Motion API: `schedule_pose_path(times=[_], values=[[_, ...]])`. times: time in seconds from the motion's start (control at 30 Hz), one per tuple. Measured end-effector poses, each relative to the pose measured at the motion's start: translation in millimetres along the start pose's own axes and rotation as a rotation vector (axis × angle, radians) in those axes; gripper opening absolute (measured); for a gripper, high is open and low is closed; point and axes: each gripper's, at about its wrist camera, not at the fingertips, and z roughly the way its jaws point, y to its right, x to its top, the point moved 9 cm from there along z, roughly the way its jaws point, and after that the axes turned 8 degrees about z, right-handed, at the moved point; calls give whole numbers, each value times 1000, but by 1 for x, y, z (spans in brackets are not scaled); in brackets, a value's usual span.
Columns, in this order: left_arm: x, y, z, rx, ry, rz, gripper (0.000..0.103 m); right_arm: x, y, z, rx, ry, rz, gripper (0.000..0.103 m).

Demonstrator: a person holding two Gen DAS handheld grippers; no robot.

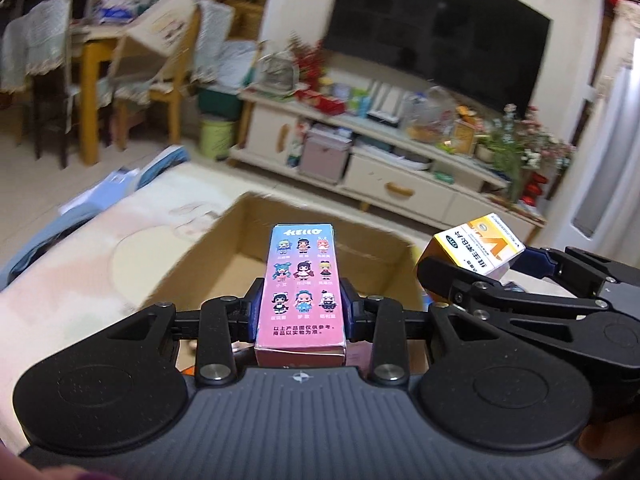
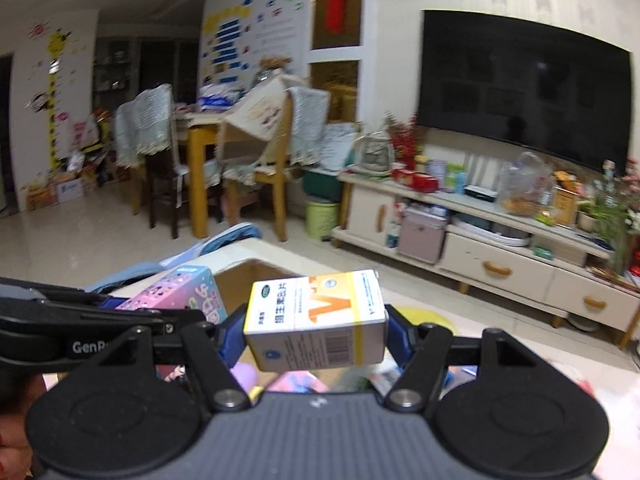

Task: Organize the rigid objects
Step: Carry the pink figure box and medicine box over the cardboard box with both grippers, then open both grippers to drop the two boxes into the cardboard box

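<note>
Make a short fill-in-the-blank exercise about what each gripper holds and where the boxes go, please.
1. The left gripper is shut on the ____ box with cartoon figures.
2. The right gripper is shut on the white and ____ box.
3. Ahead of both grippers, an open ____ carton lies on the table.

Missing words: pink; orange; cardboard

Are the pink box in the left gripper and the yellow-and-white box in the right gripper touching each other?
Apart. The left wrist view shows the pink box and the yellow-and-white box separated by a clear stretch of cardboard box rim.
</note>
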Motion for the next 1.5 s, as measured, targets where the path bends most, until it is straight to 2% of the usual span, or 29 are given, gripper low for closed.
schedule_pose_path(times=[0.27, 0.57, 0.67, 0.73, 0.83, 0.87, 0.93, 1.13, 1.5], values=[[-12, -14, 7, 61, -78, -17, 42, -8, -20, 40, 62, -84, -62, 68], [-23, -20, 6, 96, -159, -15, 43, -23, -24, 60, 85, -152, -102, 69], [-21, -20, 3, 120, -152, -1, 54, -23, -20, 57, 44, -128, -103, 77], [-20, -21, 0, 129, -143, -5, 70, -21, -15, 50, 25, -103, -82, 80], [-17, -22, -4, 127, -130, -14, 85, -13, -2, 38, 14, -59, -37, 90], [-16, -20, -5, 124, -125, -10, 87, -10, 3, 32, 10, -36, -18, 96], [-16, -16, -7, 121, -118, 8, 94, -7, 11, 17, -14, 3, 14, 97], [-14, -4, -11, 109, -86, 70, 103, -14, 32, -14, -115, 57, 64, 98], [-14, 1, -7, 68, -85, 108, 103, -50, 64, -53, -213, 68, 146, 98]])
